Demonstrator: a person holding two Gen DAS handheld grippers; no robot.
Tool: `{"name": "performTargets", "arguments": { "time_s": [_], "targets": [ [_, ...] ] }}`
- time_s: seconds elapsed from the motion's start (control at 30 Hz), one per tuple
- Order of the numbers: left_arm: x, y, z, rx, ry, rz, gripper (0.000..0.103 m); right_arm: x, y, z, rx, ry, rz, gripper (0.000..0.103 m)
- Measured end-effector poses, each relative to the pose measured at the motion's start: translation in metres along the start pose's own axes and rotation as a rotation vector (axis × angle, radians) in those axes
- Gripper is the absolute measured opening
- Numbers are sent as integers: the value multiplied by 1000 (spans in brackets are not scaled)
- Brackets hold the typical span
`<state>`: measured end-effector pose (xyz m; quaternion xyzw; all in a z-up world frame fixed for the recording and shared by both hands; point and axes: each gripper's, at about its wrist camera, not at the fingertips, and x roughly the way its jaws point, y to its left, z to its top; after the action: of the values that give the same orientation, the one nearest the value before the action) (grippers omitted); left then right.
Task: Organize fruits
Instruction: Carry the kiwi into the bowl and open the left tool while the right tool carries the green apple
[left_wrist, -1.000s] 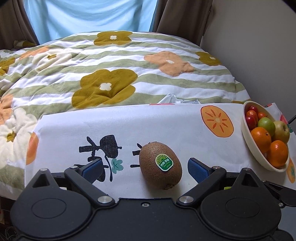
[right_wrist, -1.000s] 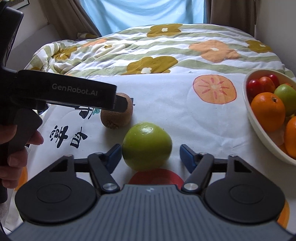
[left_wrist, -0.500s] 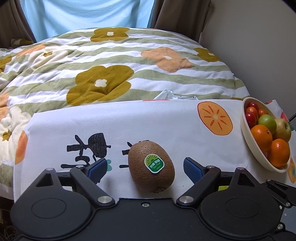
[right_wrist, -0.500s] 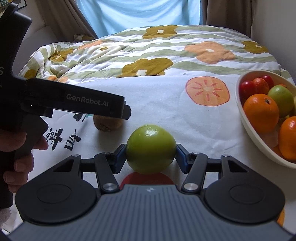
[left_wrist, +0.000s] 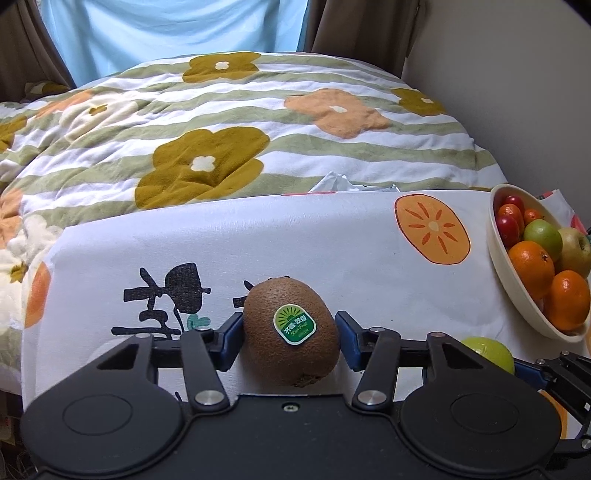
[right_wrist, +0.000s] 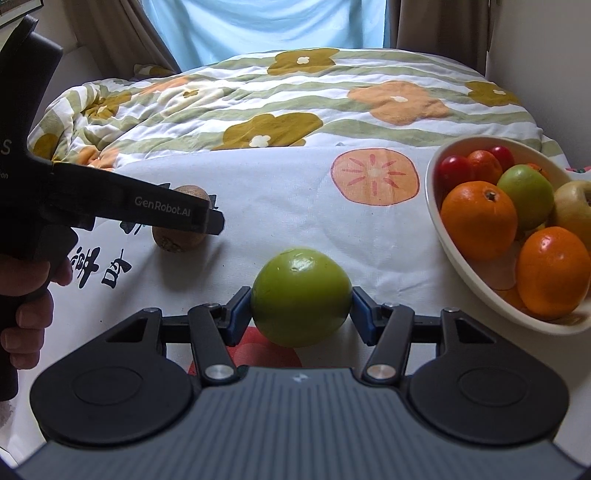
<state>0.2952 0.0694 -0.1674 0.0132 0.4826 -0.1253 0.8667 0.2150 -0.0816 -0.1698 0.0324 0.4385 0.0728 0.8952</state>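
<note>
A brown kiwi (left_wrist: 280, 299) with a green sticker lies on the white printed cloth (left_wrist: 332, 243). My left gripper (left_wrist: 290, 332) straddles it; its jaws are closing and both blue pads touch the kiwi's sides. In the right wrist view the kiwi (right_wrist: 177, 242) is half hidden behind the left gripper (right_wrist: 207, 221). My right gripper (right_wrist: 301, 308) is shut on a round green fruit (right_wrist: 301, 291) resting on the cloth. This green fruit (left_wrist: 487, 350) also peeks out at the lower right of the left wrist view.
A cream bowl (right_wrist: 443, 236) holding oranges, red fruits and green apples stands on the right of the cloth; the bowl (left_wrist: 509, 273) is near the wall. A flowered quilt (left_wrist: 207, 147) covers the bed behind. A hand (right_wrist: 26, 325) grips the left gripper's handle.
The left jaws have come in from wide apart onto the kiwi. The right jaws went from open around the green fruit to shut on it, and that gripper shifted slightly toward the bowl.
</note>
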Motion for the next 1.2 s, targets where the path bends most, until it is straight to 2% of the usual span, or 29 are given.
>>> {"name": "performTargets", "arguments": {
  "time_s": [0.47, 0.8, 1.03, 1.2],
  "targets": [
    [-8, -3, -6, 11, -9, 10, 54, -6, 2, 3, -2, -11, 7, 71],
    [-38, -15, -8, 6, -59, 8, 54, -30, -6, 8, 7, -40, 10, 71],
    [-75, -46, -8, -3, -101, 17, 54, -69, -29, 19, 7, -92, 20, 71],
    [-101, -77, -8, -17, -136, 34, 54, -96, -60, 26, -12, -113, 51, 71]
  ]
}}
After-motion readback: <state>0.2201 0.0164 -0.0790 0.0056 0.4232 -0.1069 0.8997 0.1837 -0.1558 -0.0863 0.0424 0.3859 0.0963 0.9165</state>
